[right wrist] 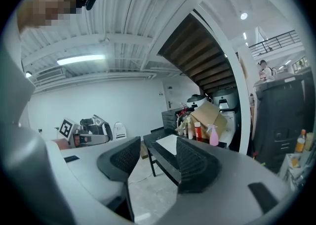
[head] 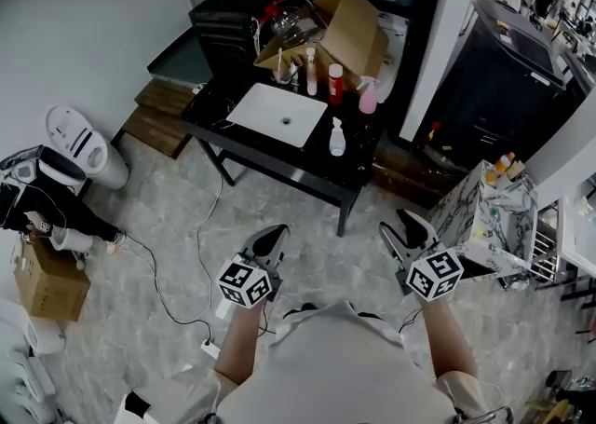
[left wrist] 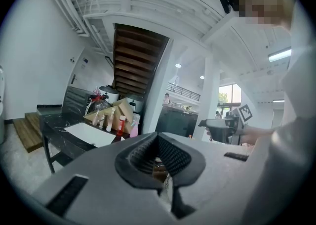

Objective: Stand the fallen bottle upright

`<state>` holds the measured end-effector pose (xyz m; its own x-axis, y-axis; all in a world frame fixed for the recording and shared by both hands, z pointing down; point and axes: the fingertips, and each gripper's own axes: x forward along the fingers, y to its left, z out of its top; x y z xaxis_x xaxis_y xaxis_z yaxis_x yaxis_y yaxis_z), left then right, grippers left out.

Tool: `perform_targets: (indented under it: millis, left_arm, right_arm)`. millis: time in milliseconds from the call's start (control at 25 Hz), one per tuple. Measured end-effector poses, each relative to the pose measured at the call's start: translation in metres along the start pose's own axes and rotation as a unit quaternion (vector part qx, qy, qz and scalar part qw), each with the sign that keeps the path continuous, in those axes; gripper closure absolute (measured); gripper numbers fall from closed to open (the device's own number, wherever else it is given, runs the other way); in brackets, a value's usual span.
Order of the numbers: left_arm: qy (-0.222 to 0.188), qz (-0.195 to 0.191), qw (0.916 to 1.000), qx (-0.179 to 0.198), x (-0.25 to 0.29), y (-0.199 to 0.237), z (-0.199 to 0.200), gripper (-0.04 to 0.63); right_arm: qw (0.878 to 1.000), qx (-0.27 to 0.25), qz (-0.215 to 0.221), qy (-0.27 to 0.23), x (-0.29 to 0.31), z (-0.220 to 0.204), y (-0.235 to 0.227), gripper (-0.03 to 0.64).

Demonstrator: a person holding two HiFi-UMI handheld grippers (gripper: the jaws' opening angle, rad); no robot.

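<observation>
A black table (head: 270, 157) with a white inset panel (head: 277, 115) stands ahead of me on the floor. On its right part are a small clear bottle (head: 337, 138) near the front edge, a pink spray bottle (head: 369, 96), a red bottle (head: 335, 84) and a slim pale tube (head: 311, 71). Whether the clear bottle lies or stands I cannot tell. My left gripper (head: 277, 229) (left wrist: 158, 135) is shut and empty, well short of the table. My right gripper (head: 396, 222) (right wrist: 158, 145) is open with nothing between its fingers, and the table (right wrist: 165, 162) shows through the gap.
An open cardboard box (head: 340, 31) sits at the table's back. A white appliance (head: 79, 143) and a floor carton (head: 47, 282) are at the left, with cables (head: 177, 292) across the floor. A marble-patterned cabinet (head: 484, 217) and a black cabinet (head: 521, 87) stand at the right.
</observation>
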<state>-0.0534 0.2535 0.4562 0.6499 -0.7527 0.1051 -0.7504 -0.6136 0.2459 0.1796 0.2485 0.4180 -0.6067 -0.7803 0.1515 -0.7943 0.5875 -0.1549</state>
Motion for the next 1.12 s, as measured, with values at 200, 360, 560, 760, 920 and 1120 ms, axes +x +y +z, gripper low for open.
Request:
perform_targets:
  millis: [200,360,560,760,920,1120]
  left_arm:
    - [0.004,-0.006,1.0,-0.002,-0.002,0.01,-0.002,0.589]
    - [0.006,-0.011,0.9999,-0.005,-0.005,0.019,-0.001,0.588]
    - [0.008,-0.015,0.9998,-0.007,-0.012,0.029,-0.003,0.589]
    - [0.009,-0.017,0.9998,-0.004,-0.02,0.041,-0.005,0.589]
    - [0.011,-0.02,0.9997,-0.002,-0.025,0.045,-0.004,0.588]
    - [0.014,-0.022,0.9997,0.0,-0.026,0.048,-0.006,0.589]
  right_arm:
    - [1.0,0.014,-0.006,0.003,0.008,-0.001,0.005,0.339]
    - [1.0,0.014,-0.012,0.011,0.015,-0.002,0.01,0.328]
    - [1.0,0.016,-0.016,0.019,0.023,-0.008,0.02,0.328]
    - [0.999,0.014,-0.023,0.022,0.03,-0.012,0.029,0.328]
    - [0.999,0.014,-0.027,0.02,0.031,-0.011,0.034,0.328]
    - [0.999,0.02,-0.031,0.022,0.031,-0.016,0.035,0.328]
